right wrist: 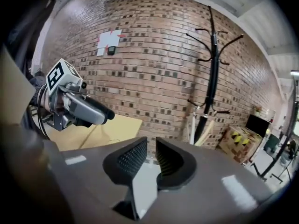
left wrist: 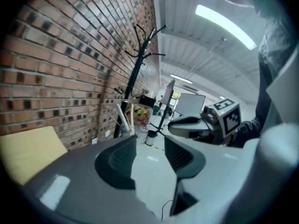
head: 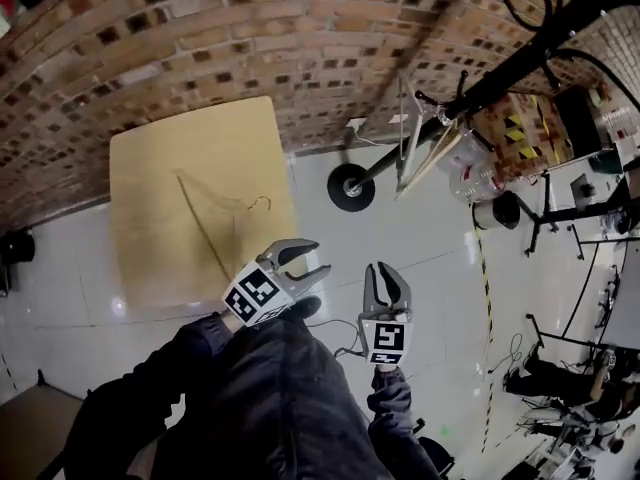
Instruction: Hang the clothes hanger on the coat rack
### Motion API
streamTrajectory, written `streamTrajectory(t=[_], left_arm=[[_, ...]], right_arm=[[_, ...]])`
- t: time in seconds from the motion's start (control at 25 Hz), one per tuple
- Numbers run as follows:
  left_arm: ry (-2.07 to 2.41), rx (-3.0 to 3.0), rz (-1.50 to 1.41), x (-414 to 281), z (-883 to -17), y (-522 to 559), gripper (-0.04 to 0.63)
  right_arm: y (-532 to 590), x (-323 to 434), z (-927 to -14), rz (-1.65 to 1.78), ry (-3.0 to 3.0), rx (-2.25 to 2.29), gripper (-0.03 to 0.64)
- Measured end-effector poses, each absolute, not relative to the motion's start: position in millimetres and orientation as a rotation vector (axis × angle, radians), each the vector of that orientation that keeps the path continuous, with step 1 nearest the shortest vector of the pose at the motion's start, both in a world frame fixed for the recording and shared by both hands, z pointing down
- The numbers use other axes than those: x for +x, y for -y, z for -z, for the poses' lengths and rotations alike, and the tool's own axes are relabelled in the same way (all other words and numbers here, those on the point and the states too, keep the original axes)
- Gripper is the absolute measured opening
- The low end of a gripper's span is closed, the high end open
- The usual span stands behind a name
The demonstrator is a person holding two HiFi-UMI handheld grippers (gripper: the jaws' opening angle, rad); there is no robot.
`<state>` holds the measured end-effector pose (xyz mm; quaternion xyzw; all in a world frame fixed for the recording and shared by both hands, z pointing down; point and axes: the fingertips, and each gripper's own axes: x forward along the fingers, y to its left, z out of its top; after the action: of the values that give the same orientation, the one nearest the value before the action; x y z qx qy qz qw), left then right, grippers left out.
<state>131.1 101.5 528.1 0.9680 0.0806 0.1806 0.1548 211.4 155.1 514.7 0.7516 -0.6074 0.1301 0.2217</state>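
- So, coat rack (head: 500,78): stands well ahead and to the right of the right tongs (head: 386,280), by the brick wall. Other hangers (head: 418,143) already sit on its lower pegs, so it's probably best to aim for a free peg.
- Tabletop (head: 150,168): ahead and to the left of the left tongs (head: 315,260), near them but not under them.
- Clothes hanger (head: 206,228): lies flat on the tabletop, just ahead-left of the left tongs, untouched. Its hook end points toward the tongs' side.
- Left tongs: released, wide apart, nothing between them. They look the better pick for the grab, being nearer. Judgement: come in low along the tabletop and close on the neck under the hook. The hanger is thin and lies flat, so a high approach may miss it.
- Right tongs: parted only a sliver, empty, aimed toward the wall between tabletop and rack. Widen them before use, or keep them clear of the left's path.
- Risk: the thin hanger may slide or swing once lifted, so grip close to the hook.
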Motion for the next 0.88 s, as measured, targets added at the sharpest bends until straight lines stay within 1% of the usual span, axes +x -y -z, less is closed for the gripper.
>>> streamTrajectory(t=[0.16,0.24,0.44,0.64,0.68,0.88], left_arm=[[-0.057,2.770,-0.519,82.4,-541.5,-48.5,0.189],[0.032,2.760,-0.527,56.3,-549.8,-23.7,0.189],[0.267,2.695,-0.580,-14.6,-578.3,23.5,0.198],[0.426,2.556,-0.669,-76.8,-627.8,32.6,0.207],[0.438,2.524,-0.689,-82.9,-639.4,30.6,0.216],[0.481,2.347,-0.713,-100.2,-685.7,17.5,0.216]], right_arm=[[-84.9,166.3,-531.5,-0.349,1.813,1.916,0.072],[-54.2,141.9,-545.2,-0.364,1.872,1.830,0.086],[4.5,82.0,-599.8,-0.509,1.973,1.630,0.120],[29.8,15.5,-668.7,-0.684,2.000,1.431,0.148],[30.8,4.6,-681.2,-0.717,1.997,1.390,0.155],[17.8,-32.8,-739.3,-0.991,1.907,1.281,0.176]])
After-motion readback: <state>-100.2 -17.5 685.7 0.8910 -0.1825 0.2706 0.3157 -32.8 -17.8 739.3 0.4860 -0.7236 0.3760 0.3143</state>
